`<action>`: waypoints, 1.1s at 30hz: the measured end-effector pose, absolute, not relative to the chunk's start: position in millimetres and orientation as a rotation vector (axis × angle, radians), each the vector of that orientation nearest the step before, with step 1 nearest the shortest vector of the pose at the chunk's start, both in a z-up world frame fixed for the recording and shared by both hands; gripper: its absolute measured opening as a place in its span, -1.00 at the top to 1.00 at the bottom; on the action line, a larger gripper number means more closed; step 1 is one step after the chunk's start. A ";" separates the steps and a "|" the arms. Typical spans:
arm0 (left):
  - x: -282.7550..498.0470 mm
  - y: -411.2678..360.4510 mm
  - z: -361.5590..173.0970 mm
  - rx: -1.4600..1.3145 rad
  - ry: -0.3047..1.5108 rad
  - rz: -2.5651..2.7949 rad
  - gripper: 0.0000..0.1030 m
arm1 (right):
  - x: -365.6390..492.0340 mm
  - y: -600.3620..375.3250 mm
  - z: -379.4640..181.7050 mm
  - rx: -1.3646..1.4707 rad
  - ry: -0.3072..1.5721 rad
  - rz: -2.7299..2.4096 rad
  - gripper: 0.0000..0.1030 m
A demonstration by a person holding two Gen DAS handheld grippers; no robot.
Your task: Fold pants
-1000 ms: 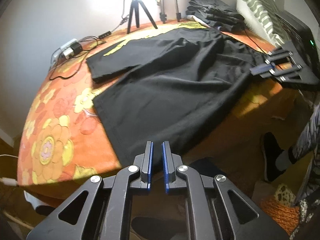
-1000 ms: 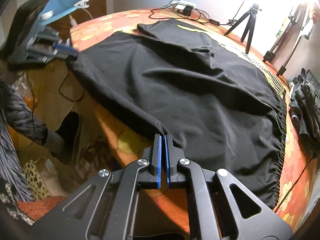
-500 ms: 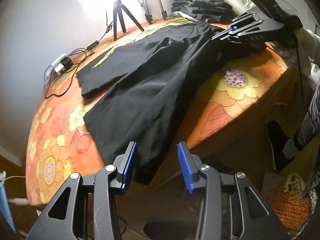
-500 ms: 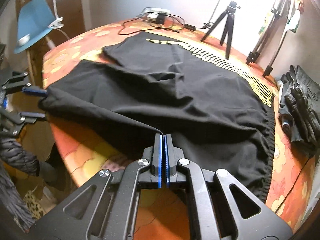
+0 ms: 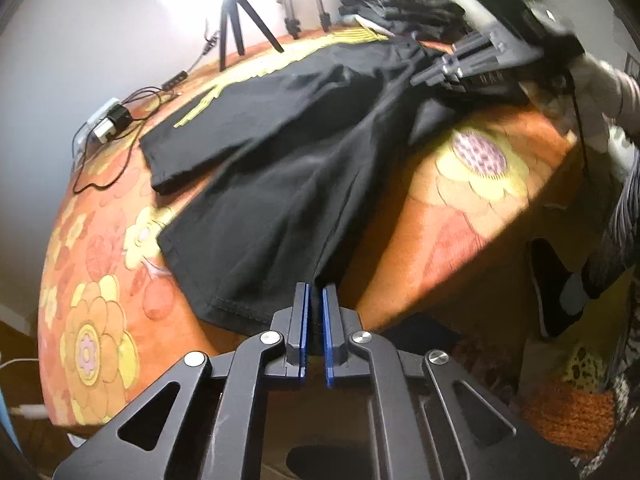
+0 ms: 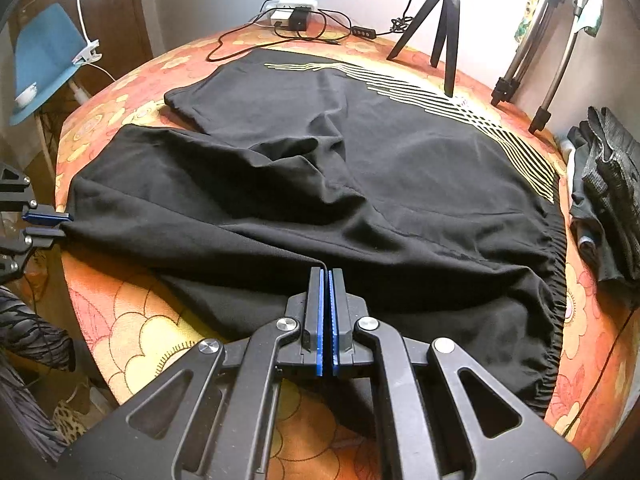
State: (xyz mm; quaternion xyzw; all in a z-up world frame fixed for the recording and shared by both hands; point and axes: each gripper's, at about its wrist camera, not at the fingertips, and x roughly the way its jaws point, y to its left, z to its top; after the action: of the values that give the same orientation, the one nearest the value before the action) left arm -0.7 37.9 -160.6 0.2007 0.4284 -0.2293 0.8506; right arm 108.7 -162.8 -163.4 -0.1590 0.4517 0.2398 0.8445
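Observation:
Black pants (image 6: 360,168) with yellow side stripes lie spread on the orange flowered tablecloth (image 6: 132,320); they also show in the left wrist view (image 5: 280,184). My left gripper (image 5: 315,292) is shut on the near leg's hem corner at the table's front edge; it also shows at the left in the right wrist view (image 6: 52,224). My right gripper (image 6: 328,276) is shut on the near side seam of the pants, below the elastic waistband (image 6: 558,280). It shows at the upper right in the left wrist view (image 5: 432,74). The near edge is stretched between both grippers.
A small black tripod (image 6: 444,28) and light-stand legs (image 6: 552,60) stand at the table's back. A power strip with cables (image 6: 292,16) lies at the far edge. A pile of dark clothes (image 6: 608,192) sits at the right. A blue chair (image 6: 44,60) stands left of the table.
My left gripper opened, then shut on the hem corner of the near leg. My right gripper, still shut on the side seam, has carried the near edge up onto the table.

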 end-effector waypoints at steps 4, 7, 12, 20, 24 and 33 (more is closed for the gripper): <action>24.2 55.2 -147.8 0.344 0.884 -0.449 0.91 | 111.3 -164.7 -164.7 -0.319 0.963 0.513 0.94; 50.5 68.5 -147.7 0.294 0.893 -0.406 0.91 | 114.7 -166.2 -165.8 -0.301 0.972 0.519 0.94; 74.0 75.8 -153.3 0.294 0.900 -0.357 0.66 | 116.4 -161.6 -169.1 -0.323 0.974 0.515 0.94; 53.7 105.9 -134.1 0.285 0.833 -0.313 0.42 | 117.6 -162.7 -168.3 -0.318 0.978 0.513 0.94; 35.0 91.1 -139.1 0.374 0.814 -0.390 0.42 | 118.0 -162.4 -168.6 -0.316 0.980 0.510 0.94; 45.1 61.3 -155.8 0.519 0.814 -0.436 0.42 | 119.1 -160.9 -168.7 -0.317 0.982 0.508 0.94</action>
State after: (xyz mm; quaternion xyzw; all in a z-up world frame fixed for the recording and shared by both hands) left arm 45.1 61.3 -155.8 0.2474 0.3883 -0.2079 0.8630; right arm 119.1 -160.9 -168.7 -0.1501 0.4644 0.2403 0.8391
